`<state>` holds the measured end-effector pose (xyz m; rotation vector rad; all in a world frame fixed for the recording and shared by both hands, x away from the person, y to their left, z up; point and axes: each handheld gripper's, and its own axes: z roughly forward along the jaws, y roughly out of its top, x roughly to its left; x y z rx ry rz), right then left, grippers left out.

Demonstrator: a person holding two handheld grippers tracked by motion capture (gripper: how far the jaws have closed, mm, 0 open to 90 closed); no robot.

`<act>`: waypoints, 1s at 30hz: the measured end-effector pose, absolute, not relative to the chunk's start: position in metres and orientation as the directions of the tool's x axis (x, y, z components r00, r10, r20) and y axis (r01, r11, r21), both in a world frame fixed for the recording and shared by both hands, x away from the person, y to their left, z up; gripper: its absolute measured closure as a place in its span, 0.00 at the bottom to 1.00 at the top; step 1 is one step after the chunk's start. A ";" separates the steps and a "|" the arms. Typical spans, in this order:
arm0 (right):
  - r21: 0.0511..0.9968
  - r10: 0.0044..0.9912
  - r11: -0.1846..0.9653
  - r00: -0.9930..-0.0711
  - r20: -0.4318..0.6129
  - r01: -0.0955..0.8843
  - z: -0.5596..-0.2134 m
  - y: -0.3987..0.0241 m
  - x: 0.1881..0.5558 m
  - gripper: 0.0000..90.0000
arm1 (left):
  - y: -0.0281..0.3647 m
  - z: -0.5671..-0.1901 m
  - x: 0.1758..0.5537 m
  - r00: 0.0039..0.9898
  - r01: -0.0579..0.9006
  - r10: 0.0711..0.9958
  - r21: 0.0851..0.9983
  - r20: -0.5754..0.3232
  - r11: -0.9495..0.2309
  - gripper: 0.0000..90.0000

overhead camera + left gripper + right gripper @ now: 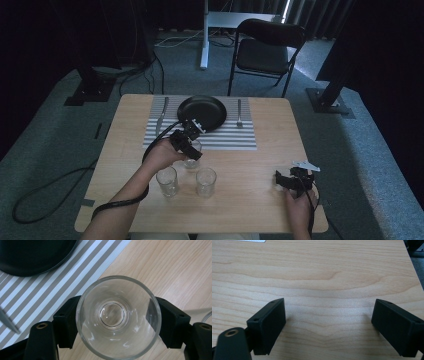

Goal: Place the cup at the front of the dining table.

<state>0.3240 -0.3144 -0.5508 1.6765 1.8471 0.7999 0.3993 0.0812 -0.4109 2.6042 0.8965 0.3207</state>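
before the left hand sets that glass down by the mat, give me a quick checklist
1. Left gripper shut on the glass, fingers on both sides of it: ok.
2. Glass upright and empty: ok.
3. Bare table beside the mat to set it on: ok.
4. Glass clear of the plate: ok.
5. Whether the glass is lifted off the table or stands on it: cannot tell.
6. Right gripper open with nothing between its fingers, off at the right of the table, out of the way: ok.
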 end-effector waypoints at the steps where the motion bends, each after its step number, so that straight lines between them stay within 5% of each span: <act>1: 0.721 0.995 0.061 -0.102 0.013 0.690 -0.551 -0.314 0.324 0.13 | 0.083 -0.411 0.399 0.769 0.548 0.633 0.412 0.095 -0.728 0.32; 30: 0.721 0.995 0.061 -0.102 0.013 0.690 -0.551 -0.314 0.324 0.13 | 0.142 -0.407 0.420 0.660 0.649 0.745 0.426 0.096 -0.630 0.32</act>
